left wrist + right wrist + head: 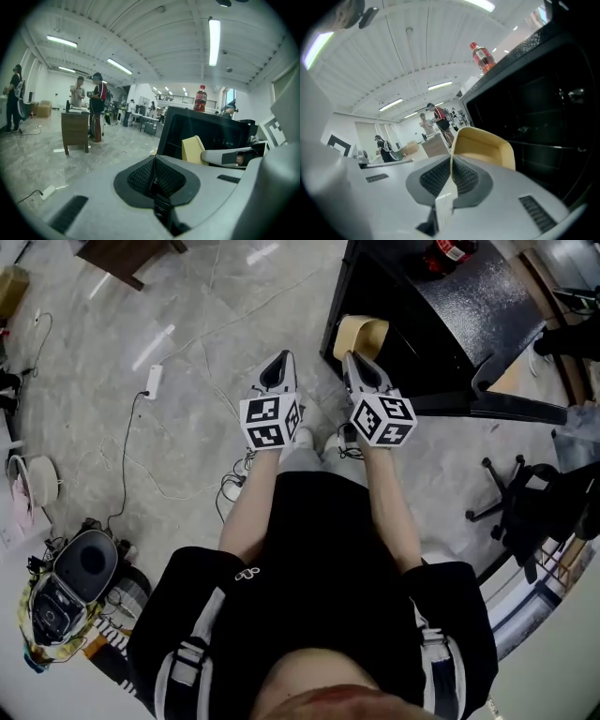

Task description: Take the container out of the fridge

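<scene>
Right gripper (pixel 451 164) pinches container (pixel 483 144) rim

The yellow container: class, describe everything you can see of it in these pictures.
The container is pale yellow and looks like matte plastic, with rounded corners and a thin wall. It is open-topped and seems empty. It is held tilted in the air, just in front of the black fridge. The right gripper is shut on its rim, with one of the fingers inside and one outside.

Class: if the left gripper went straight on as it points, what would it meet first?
Probably nothing near: the left gripper points out over the floor, just left of the fridge; depth is unclear.
</scene>
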Motion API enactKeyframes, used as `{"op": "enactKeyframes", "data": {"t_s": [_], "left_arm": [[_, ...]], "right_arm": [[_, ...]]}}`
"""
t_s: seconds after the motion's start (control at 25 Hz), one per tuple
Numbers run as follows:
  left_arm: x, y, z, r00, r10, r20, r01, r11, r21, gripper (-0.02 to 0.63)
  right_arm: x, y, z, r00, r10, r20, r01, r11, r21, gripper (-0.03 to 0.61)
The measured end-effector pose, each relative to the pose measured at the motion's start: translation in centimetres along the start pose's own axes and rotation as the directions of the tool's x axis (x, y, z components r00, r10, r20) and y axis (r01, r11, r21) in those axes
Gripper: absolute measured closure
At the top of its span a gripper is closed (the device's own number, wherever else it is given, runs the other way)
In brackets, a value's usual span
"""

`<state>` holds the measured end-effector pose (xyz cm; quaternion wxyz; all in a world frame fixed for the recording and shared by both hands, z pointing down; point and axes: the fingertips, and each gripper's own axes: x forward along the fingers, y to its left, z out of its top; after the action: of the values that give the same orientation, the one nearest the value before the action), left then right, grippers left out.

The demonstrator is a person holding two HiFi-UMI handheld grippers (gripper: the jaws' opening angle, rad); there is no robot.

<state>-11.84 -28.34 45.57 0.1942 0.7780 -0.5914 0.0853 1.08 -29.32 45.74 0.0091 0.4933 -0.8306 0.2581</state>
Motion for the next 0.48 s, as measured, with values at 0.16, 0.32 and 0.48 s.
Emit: {"op": "enactKeyframes", "data": {"t_s": [0.16, 0.32, 0.48], "left_arm": [[-1.3, -0.2, 2.8, 0.997, 0.010, 0.082, -0.012, 1.000, 0.017, 0.604], [-2.2, -0.6, 4.3, 0.992, 0.010, 0.124, -0.015, 0.999, 0.033, 0.604], [-3.0, 0.5, 4.9, 0.991, 0.020, 0.134, -0.024, 0.999, 0.027, 0.604]], "right_arm": [[-0.4, 2.0, 1.7, 0.998, 0.063, 0.031, -0.061, 0.996, -0.065, 0.561], [-0.4, 3.7, 2.9, 0.992, 0.114, 0.055, -0.108, 0.989, -0.102, 0.563], [0.4, 5.4, 3.7, 0.988, 0.140, 0.069, -0.132, 0.985, -0.109, 0.563]]}}
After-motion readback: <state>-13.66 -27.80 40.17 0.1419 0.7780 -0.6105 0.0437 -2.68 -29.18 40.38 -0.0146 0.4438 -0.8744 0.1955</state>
